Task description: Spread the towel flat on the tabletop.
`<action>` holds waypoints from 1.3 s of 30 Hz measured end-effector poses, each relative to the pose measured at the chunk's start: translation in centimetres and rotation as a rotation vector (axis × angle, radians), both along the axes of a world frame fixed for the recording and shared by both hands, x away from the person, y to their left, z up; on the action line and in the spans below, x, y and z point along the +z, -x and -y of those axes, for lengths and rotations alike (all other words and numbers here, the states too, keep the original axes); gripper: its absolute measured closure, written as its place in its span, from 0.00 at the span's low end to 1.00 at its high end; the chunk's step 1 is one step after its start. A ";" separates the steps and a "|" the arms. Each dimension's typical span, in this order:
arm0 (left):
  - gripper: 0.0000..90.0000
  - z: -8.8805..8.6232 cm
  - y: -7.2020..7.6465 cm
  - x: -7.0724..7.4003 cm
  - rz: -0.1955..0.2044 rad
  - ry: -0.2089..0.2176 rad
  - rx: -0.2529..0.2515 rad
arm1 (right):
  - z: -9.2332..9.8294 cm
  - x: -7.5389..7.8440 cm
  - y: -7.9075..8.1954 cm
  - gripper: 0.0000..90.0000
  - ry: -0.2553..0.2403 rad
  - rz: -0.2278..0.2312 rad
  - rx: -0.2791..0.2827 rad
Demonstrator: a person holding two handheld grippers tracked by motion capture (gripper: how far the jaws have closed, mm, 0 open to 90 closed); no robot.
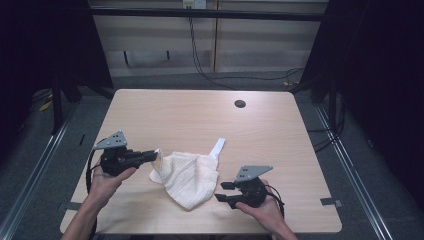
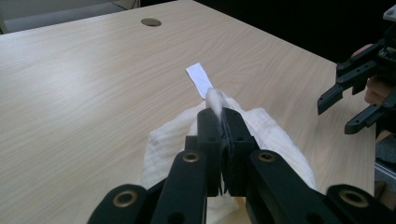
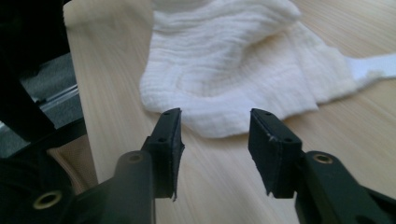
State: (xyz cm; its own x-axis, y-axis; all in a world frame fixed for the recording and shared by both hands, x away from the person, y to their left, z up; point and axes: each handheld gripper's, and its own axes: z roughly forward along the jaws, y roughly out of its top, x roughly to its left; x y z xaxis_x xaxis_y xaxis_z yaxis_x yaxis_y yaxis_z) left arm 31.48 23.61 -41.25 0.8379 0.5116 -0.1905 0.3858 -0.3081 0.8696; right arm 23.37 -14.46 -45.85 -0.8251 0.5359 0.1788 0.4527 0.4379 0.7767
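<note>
Your left hand sits at the near-left part of the table, and the left gripper it carries points right along the tabletop with its grey plate on top; its jaws are pressed together on a corner of the white cloth, and in the left gripper view that pinched corner of cloth pokes up just past the closed pads, lifted a little off the wood. The rest of the cloth lies crumpled on the near-middle of the table, between your two grippers, its lower edge pointing toward you. A narrow white strip runs out from the cloth's far-right side and lies flat on the wood, aimed toward the dark round hole near the far edge of the table. Further right, your right hand holds the right gripper pointing left at the cloth; its jaws stand partly apart with bare table between them, and in the right gripper view the cloth edge lies just beyond the pads, not touching them. No contact on the right side
</note>
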 end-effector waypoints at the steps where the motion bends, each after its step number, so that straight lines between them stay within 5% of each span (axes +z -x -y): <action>1: 0.98 0.0 0.0 -0.1 -0.002 -0.002 0.001 | -0.5 0.0 -0.1 0.68 0.000 0.004 0.009; 15: 0.98 -1.1 -0.6 -2.1 -0.037 -0.002 0.054 | -6.7 -2.4 -1.4 0.79 0.001 -0.045 0.162; 23: 0.97 -0.9 -0.8 -2.7 -0.047 -0.018 0.054 | -7.3 -3.9 -1.8 0.68 0.036 -0.071 0.161; 30: 0.97 -1.0 -0.9 -3.0 -0.056 -0.020 0.048 | -7.9 -4.5 -1.3 0.59 0.064 -0.032 0.174; 34: 0.97 -1.0 -0.9 -3.1 -0.057 -0.022 0.047 | -7.9 -4.6 -1.1 0.76 0.076 0.006 0.131; 39: 0.97 -1.2 -0.9 -2.9 -0.053 -0.015 0.049 | -7.1 -4.1 -1.6 0.91 0.058 -0.021 0.125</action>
State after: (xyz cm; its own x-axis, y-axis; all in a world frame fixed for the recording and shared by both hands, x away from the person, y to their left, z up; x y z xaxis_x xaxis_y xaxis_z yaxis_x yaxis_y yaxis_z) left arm 32.35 24.79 -44.18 0.8010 0.5546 -0.2253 0.4456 -0.3011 0.8431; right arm 24.98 -7.39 -49.90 -0.8827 0.4388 0.1681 0.4073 0.5358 0.7396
